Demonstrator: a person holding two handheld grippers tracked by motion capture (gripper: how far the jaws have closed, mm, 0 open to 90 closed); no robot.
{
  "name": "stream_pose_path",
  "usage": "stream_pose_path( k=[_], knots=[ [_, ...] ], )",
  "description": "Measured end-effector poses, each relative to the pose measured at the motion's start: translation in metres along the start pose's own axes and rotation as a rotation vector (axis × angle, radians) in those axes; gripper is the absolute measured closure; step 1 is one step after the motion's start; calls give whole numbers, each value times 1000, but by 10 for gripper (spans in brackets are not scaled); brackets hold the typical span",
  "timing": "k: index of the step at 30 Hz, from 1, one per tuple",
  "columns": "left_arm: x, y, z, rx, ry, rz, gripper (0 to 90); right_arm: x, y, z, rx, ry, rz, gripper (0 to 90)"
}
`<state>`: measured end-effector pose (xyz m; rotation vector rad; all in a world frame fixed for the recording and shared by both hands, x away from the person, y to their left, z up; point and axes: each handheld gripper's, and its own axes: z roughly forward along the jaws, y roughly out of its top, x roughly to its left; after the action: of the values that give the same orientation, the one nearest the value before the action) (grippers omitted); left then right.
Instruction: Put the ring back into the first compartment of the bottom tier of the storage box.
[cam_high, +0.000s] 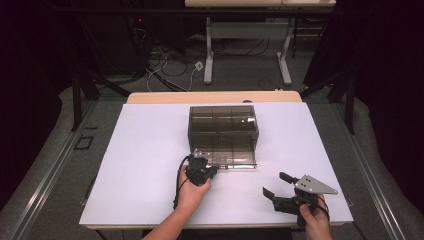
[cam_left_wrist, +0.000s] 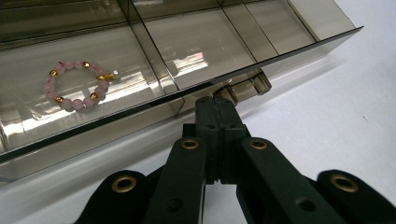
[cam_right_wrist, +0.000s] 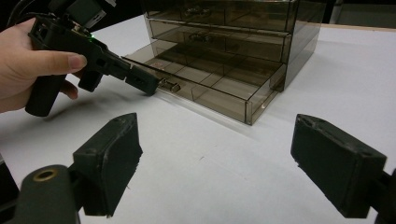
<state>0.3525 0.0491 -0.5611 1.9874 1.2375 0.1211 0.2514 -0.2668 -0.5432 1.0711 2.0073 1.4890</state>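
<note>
Standing on the white table (cam_high: 150, 150), a smoky transparent drawer cabinet (cam_high: 223, 125) has its bottom drawer (cam_high: 231, 156) pulled partway out toward the person. The left gripper (cam_high: 214, 170), held in the person's left hand (cam_high: 192, 192), has its jaws pressed together on the drawer's small clear handle (cam_left_wrist: 243, 86) at the front edge; the left gripper view shows the two black jaws closed tight with the handle's tab just at their tips. Inside the open drawer, in a compartment left of the handle in that view, lies a bracelet of pale pink beads with gold spacers (cam_left_wrist: 78, 84), flat on the drawer floor. Thin dividers split the drawer into several compartments. The right gripper (cam_high: 279, 184), in the right hand (cam_high: 315, 220), rests well apart from the cabinet near the table's front right, jaws spread wide and holding nothing. In the right gripper view its two black pads (cam_right_wrist: 109, 161) frame the cabinet and the other gripper at the handle.
</note>
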Motion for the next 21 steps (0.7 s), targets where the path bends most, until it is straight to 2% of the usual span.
stream_pose_path(
  k=[21],
  knots=[
    [5,9,7,-9,18,-15,900,0,0,0,11,2,-1,151]
  ],
)
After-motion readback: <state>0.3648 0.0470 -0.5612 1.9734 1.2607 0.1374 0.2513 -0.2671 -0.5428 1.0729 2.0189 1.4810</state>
